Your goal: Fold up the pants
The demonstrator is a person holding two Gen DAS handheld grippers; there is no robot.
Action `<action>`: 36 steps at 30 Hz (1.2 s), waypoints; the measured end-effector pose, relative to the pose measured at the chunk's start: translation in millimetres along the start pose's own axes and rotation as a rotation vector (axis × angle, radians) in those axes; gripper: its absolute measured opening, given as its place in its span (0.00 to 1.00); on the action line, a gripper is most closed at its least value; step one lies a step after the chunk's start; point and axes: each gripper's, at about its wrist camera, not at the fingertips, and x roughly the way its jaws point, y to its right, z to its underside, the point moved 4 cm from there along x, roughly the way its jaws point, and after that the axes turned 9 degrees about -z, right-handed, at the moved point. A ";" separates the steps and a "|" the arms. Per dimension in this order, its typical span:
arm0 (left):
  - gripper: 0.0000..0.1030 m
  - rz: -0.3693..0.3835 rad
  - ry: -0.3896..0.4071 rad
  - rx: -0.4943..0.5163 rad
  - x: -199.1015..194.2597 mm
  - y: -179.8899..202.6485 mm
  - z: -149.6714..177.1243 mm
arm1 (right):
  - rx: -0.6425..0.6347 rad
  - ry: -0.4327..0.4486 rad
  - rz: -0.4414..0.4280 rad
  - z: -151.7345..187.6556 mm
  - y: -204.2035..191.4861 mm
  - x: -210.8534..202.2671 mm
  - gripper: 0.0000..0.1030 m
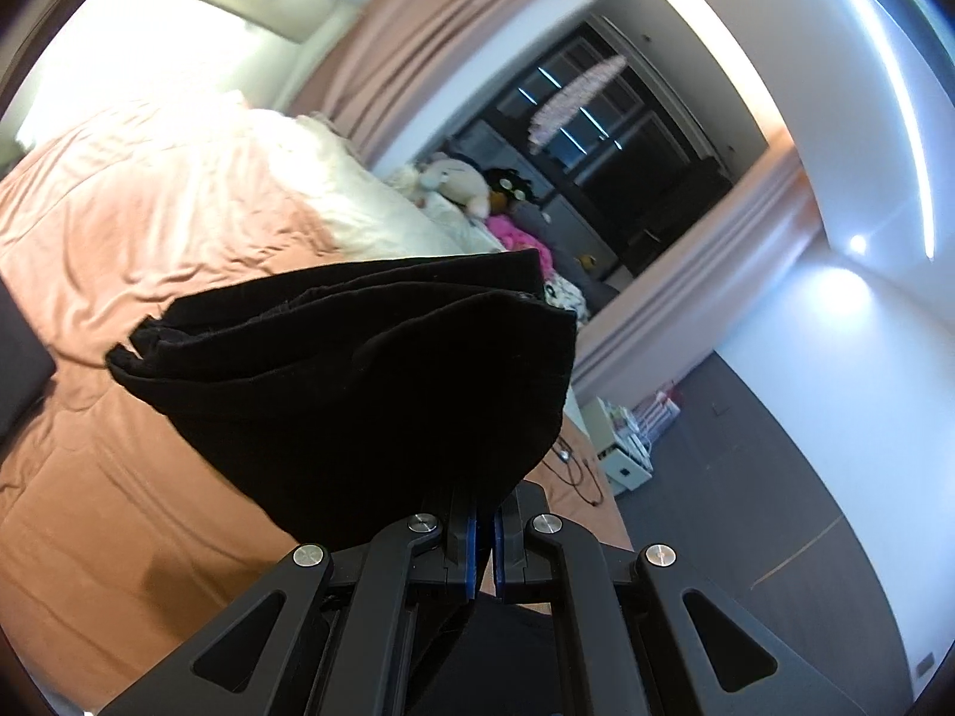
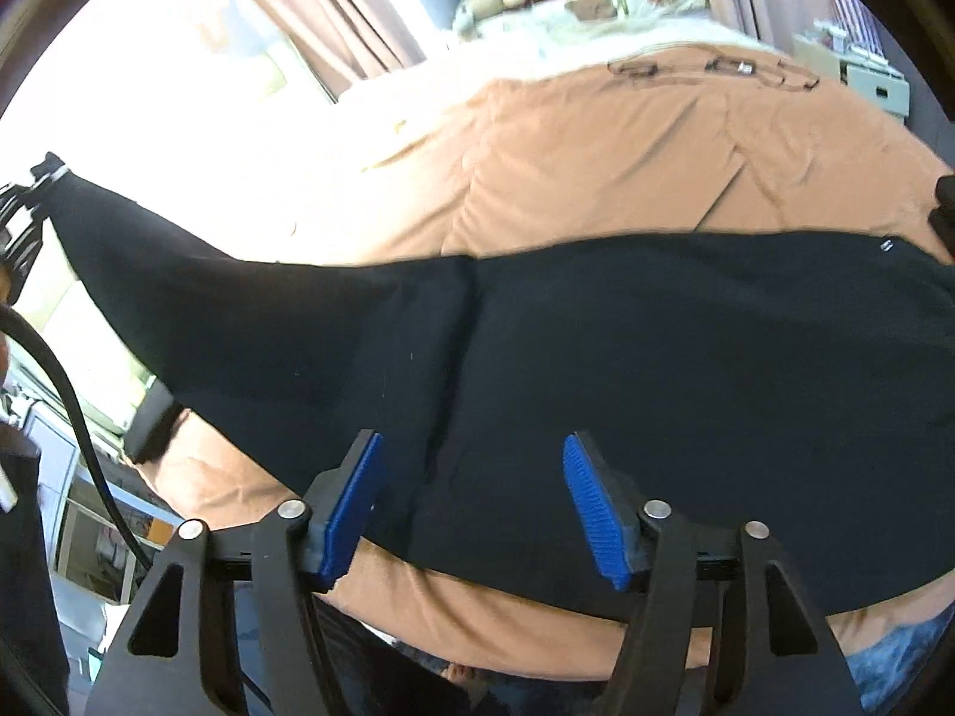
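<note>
Left gripper (image 1: 484, 513) is clamped tight on the black pants (image 1: 370, 394), blue pads basically touching w/ the fabric pinched between them. In the left wrist view the cloth bunches up in layered folds right in front of the cam, lifted off the bed (image 1: 149, 227), which has an orange-tan cover. You can see a few stacked edges of the fabric along the top of the bundle.

Right gripper (image 2: 471, 495) is wide open, nothing in it. Its blue pads (image 2: 349, 501) sit well apart, hovering just over the near edge of the pants (image 2: 656, 370). From the right wrist view the pants stretch across the frame left to right as one long dark band over the bed (image 2: 597, 167). The far left end rises up to the other gripper (image 2: 30, 221) at the left edge of frame, so that end is off the cover. The right part looks like it's lying on the bed, but can't tell for sure at the far right edge.

Bg stuff: stuffed toys (image 1: 459, 179) and something pink (image 1: 519, 232) piled at the far end of the bed, peach curtains (image 1: 453, 30) behind, dark cabinet (image 1: 627, 137) on the far wall. A black cable (image 2: 65, 411) hangs at the left of the right wrist view.
</note>
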 end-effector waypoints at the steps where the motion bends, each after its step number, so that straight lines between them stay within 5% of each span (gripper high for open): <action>1: 0.03 0.003 -0.003 0.013 2.4 11.6 0.4 | 0.002 0.009 -0.008 0.2 4.4 -9.2 0.61; 14: 0.03 0.054 -0.051 0.134 40.5 134.9 10.0 | 0.089 0.167 0.007 24.4 76.4 -92.6 0.61; 36: 0.03 0.141 -0.226 0.284 146.8 282.7 105.2 | 0.258 0.325 0.071 88.3 128.4 -194.2 0.61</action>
